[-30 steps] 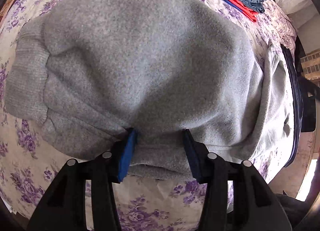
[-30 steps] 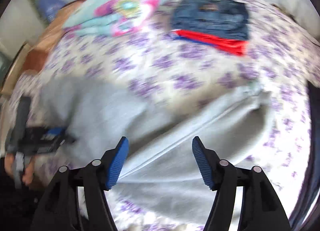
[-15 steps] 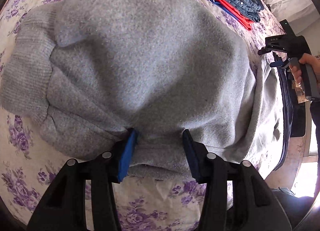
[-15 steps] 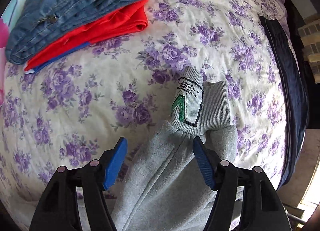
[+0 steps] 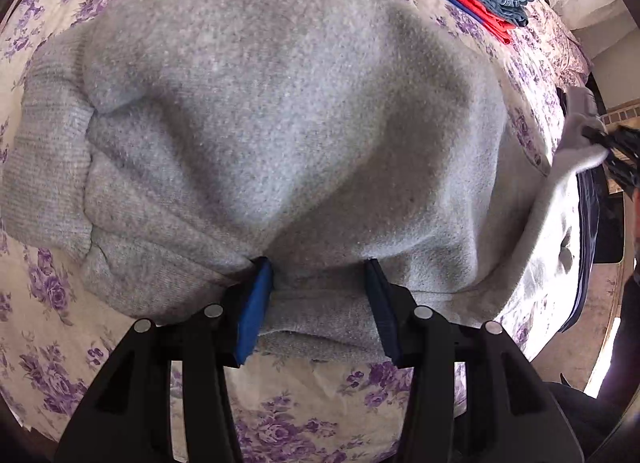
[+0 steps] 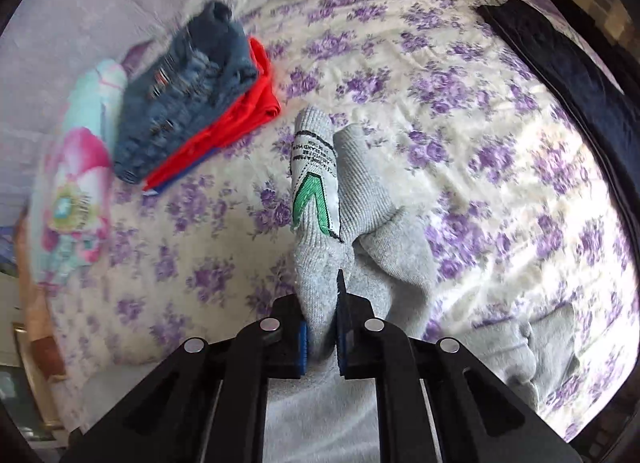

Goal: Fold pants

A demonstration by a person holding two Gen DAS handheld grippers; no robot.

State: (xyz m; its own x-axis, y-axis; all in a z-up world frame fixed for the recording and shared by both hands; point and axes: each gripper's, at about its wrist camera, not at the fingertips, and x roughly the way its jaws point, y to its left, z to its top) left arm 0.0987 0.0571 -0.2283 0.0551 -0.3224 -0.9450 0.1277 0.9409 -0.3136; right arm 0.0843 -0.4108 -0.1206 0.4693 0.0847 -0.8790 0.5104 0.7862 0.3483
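Observation:
Grey fleece pants [image 5: 280, 123] lie spread on the flowered bedspread [image 5: 320, 395]. My left gripper [image 5: 318, 299] has its blue pads either side of a bunched fold at the pants' near edge, gripping it. My right gripper [image 6: 320, 327] is shut on the ribbed leg cuffs [image 6: 316, 231], which carry a white label with a green chevron [image 6: 314, 187]; the cuffs stick up past the fingertips. In the left wrist view the right gripper [image 5: 616, 147] holds the cuff raised at the far right.
A stack of folded jeans [image 6: 188, 91] on red clothes [image 6: 236, 119] lies at the back of the bed, beside a pink and turquoise item [image 6: 76, 175]. A dark navy cloth [image 6: 568, 63] runs along the bed's right edge.
My right gripper has closed on the leg cuffs and lifted them off the bedspread. My left gripper keeps its hold on the fold and has hardly moved.

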